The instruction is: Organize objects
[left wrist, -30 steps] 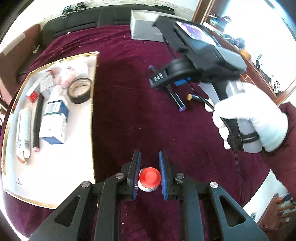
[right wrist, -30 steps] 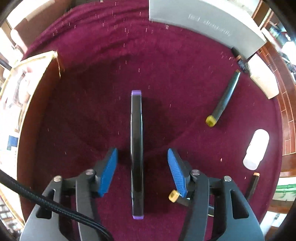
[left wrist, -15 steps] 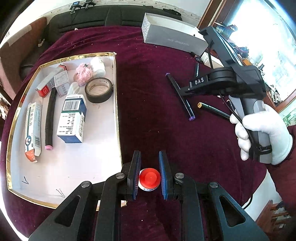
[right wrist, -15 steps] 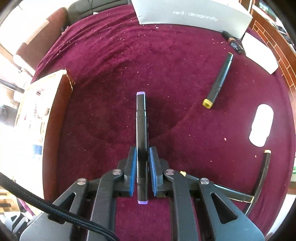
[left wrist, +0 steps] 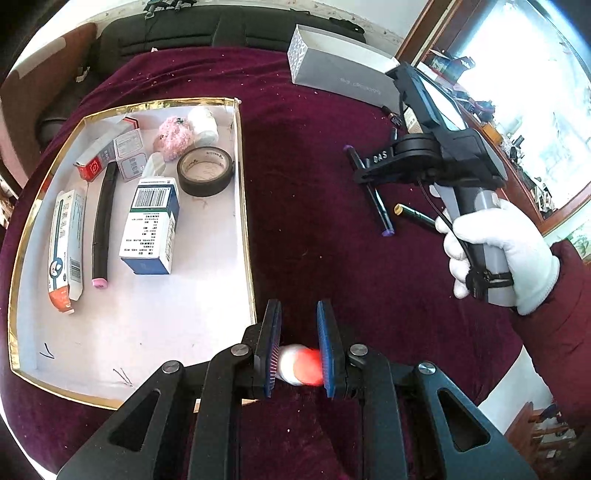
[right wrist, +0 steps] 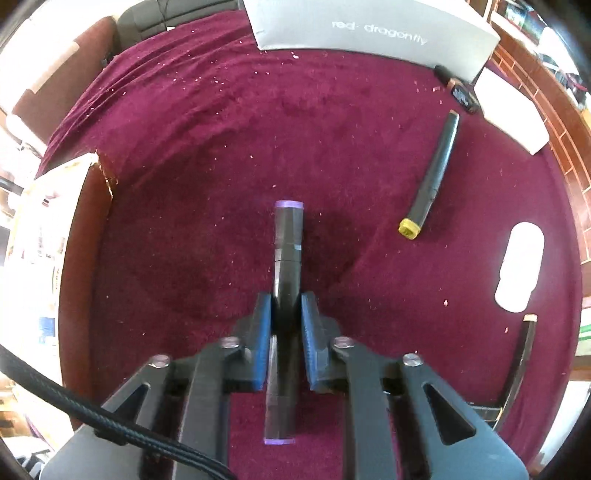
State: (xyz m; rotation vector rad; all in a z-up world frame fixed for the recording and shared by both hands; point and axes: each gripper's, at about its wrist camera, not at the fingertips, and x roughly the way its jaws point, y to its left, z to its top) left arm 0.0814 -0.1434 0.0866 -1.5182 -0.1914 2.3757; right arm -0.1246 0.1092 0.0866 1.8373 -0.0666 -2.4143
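My left gripper (left wrist: 298, 314) is shut on a small white bottle with a red cap (left wrist: 301, 363), blurred and tipped sideways, beside the right rim of the white gold-edged tray (left wrist: 244, 221). My right gripper (right wrist: 287, 301) is shut on the middle of a black marker with purple ends (right wrist: 289, 236) over the maroon cloth. The left wrist view shows that gripper (left wrist: 369, 173) in a white-gloved hand (left wrist: 517, 258) with the marker (left wrist: 384, 221) slanting below it. Whether the marker still touches the cloth I cannot tell.
The tray holds a tape roll (left wrist: 205, 171), a blue-and-white box (left wrist: 151, 225), a pink-tipped marker (left wrist: 103, 221), a tube and small packs. On the cloth lie a yellow-capped marker (right wrist: 432, 177), a white bottle (right wrist: 521, 266), another marker (right wrist: 522, 354) and a grey box (right wrist: 369, 29).
My right gripper closed on the purple-ended marker, which lay loose between its open fingers. My left gripper shifted toward the tray, and the red-capped bottle tipped sideways in its grip.
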